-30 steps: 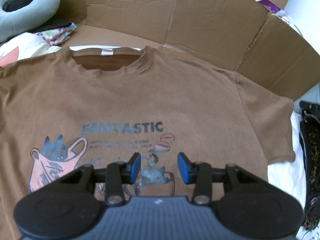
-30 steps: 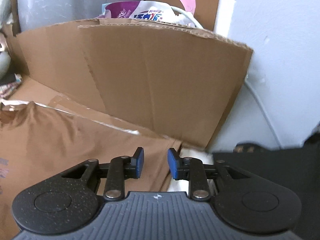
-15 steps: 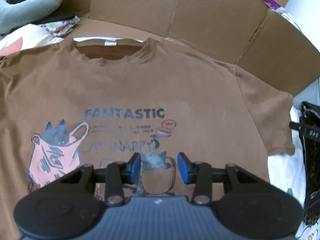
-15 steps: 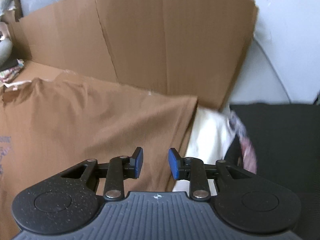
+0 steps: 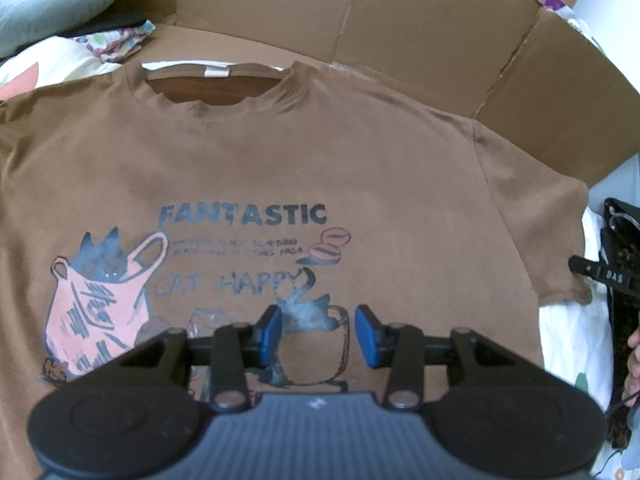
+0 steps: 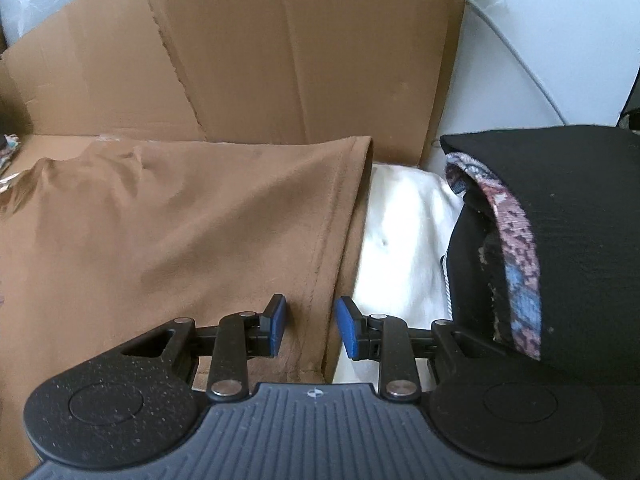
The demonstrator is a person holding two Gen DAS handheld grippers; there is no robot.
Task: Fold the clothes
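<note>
Brown cotton fills most of both views: a T-shirt (image 5: pixel 304 152) lies spread flat, front up, neckline toward a folded cardboard sheet (image 5: pixel 440 28) that stands behind it. Its chest print reads "FANTASTIC" in dark capitals, with "CAT HAPPY" fainter below; two small lines between them are too blurred to read. A cat in a pink bag sits left of the words, coffee beans to their right, and a white tag shows inside the collar.

The left gripper (image 5: pixel 318 334) hovers over the lower print, jaws partly open and holding nothing. The right gripper (image 6: pixel 311 328) hangs at the shirt's right sleeve (image 6: pixel 332 216), its blue pads apart with the hemmed edge seen between them, not pinched. White bedding (image 6: pixel 404 232) lies beside that sleeve, then a black bag (image 6: pixel 568 240) with a patterned strap. In the left view a black strip at the right edge bears letters like "DAS".
</note>
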